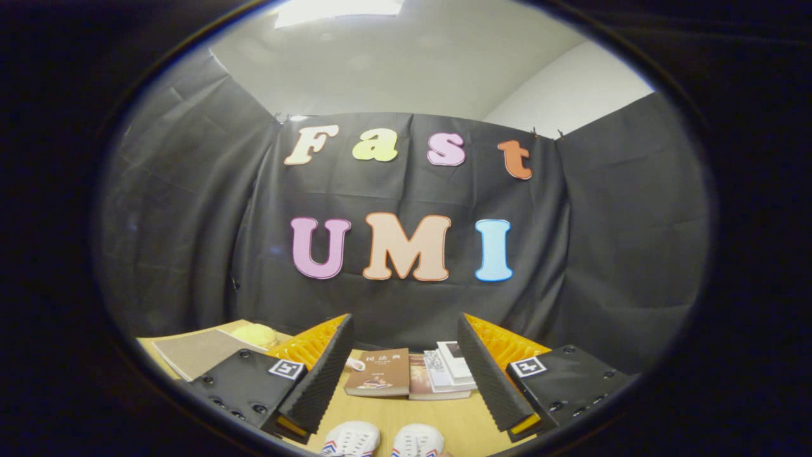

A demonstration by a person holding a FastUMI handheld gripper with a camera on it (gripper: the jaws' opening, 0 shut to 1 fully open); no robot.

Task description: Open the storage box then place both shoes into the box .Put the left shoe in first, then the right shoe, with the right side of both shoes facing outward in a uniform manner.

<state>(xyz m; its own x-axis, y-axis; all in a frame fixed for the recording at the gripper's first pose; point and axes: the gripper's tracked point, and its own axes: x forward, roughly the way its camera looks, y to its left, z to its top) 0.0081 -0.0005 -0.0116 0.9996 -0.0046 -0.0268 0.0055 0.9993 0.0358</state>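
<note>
My gripper [403, 362] stood wide open, its two fingers spread well apart and holding nothing. Both fingers slanted up and away from me, their ribbed inner faces turned toward each other across the gap, and I was raised above the wooden table [406, 419], looking level at the booth's dark cloth wall rather than down at the work.

The two shoes [384, 439] lay on the table at the near side, below and between my fingers. They were white, side by side and just apart, with their toes pointing away from me. The left shoe [351, 438] sat just inside my left finger's base and the right shoe [419, 439] nearer the middle of the gap. I touched neither. Only their front parts showed, so I could not tell how the rest of them lay.

Farther off on the table, beyond the shoes and framed between my fingers, were some books: a brown book [379, 372] to the left, a reddish book [422, 381] partly under its neighbours, and a small stack of white booklets [453, 368] to the right. Far left, past my left finger, a grey-brown flat board [196, 352] lay on the table with a pale yellow object [255, 334] just beyond it.
</note>
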